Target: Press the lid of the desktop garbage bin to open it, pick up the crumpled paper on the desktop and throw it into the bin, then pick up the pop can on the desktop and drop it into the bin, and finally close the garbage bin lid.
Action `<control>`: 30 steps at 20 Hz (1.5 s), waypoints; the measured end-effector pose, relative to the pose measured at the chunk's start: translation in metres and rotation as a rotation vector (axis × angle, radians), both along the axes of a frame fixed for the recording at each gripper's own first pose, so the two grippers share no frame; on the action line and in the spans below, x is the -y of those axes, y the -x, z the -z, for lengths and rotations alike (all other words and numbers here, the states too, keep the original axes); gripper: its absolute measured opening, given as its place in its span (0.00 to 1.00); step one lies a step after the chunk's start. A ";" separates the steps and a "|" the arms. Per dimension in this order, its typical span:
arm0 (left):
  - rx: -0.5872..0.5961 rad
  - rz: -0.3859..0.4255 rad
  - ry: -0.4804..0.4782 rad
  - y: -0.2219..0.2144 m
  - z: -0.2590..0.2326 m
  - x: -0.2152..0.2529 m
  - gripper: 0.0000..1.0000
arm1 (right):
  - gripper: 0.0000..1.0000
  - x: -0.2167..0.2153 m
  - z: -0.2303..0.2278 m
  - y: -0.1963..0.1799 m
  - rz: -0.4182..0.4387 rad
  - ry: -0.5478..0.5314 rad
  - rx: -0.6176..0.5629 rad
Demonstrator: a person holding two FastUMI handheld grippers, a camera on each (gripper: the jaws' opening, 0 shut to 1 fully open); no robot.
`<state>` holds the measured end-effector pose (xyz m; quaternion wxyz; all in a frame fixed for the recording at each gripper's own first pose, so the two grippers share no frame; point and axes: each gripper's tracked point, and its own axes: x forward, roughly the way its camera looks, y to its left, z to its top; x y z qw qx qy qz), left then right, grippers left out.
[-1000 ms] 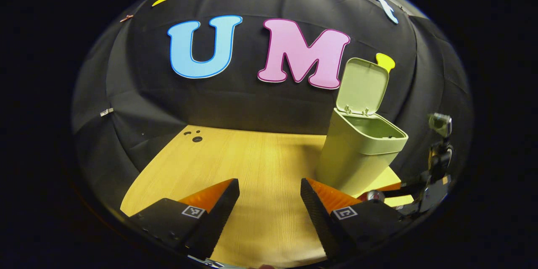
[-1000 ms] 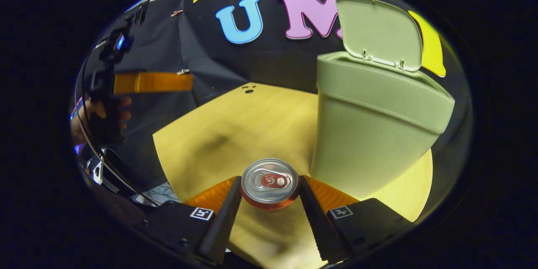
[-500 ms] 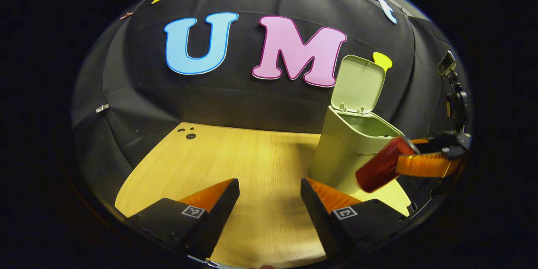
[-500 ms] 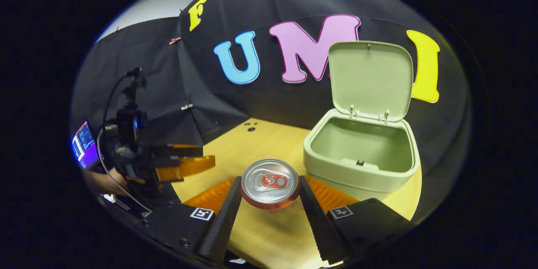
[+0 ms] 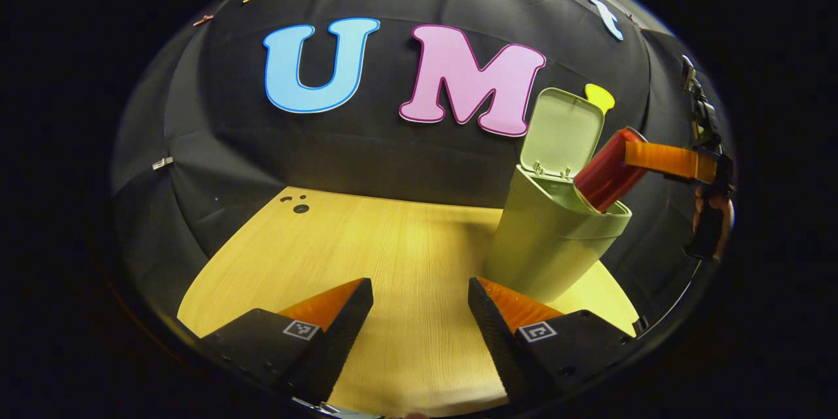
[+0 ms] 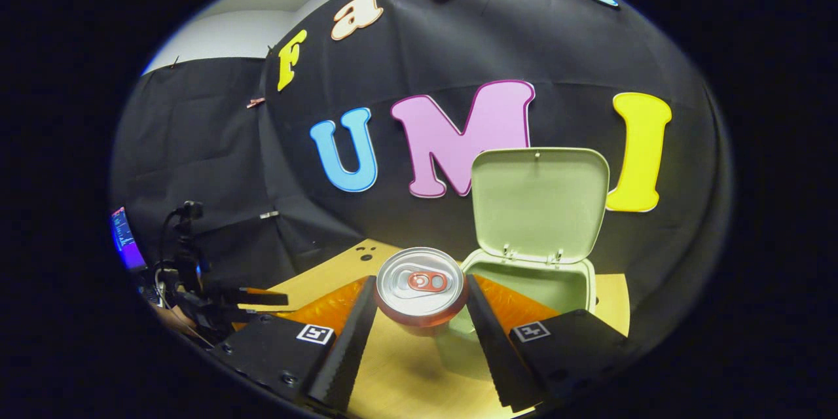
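A pale green garbage bin (image 5: 546,242) stands at the right of the wooden desktop (image 5: 393,255) with its lid (image 5: 563,134) swung up. My right gripper (image 6: 419,304) is shut on a red pop can (image 6: 419,285), silver top facing the camera, and holds it over the bin's open mouth (image 6: 543,281). In the left gripper view the pop can (image 5: 605,170) hangs tilted just above the bin's rim, held by the right gripper's fingers (image 5: 664,160). My left gripper (image 5: 419,304) hovers open over the desktop, left of the bin, with nothing between its fingers.
Small dark holes (image 5: 298,204) mark the desktop's far left corner. A hand (image 5: 710,216) holds the right gripper at the far right. A lit screen (image 6: 124,245) and the left gripper with its cables (image 6: 196,301) sit at the left of the right gripper view.
The right gripper has lifted the pop can from beside the bin, up and over its open mouth. The left gripper has stayed nearly still and open.
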<state>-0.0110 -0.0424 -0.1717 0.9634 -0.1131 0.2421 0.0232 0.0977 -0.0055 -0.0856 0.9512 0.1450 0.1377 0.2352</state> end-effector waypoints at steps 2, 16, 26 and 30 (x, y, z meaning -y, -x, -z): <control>-0.005 -0.001 -0.002 0.004 0.001 0.000 0.94 | 0.83 0.007 0.007 -0.013 0.034 0.024 0.005; -0.041 -0.030 0.000 0.027 0.010 -0.013 0.94 | 0.84 0.001 0.086 -0.047 0.080 0.130 -0.133; -0.051 -0.042 0.005 0.028 0.013 -0.011 0.94 | 0.84 -0.001 0.088 -0.040 0.070 0.129 -0.139; -0.050 -0.035 0.009 0.026 0.012 -0.009 0.94 | 0.84 0.009 0.069 -0.035 0.098 0.105 -0.117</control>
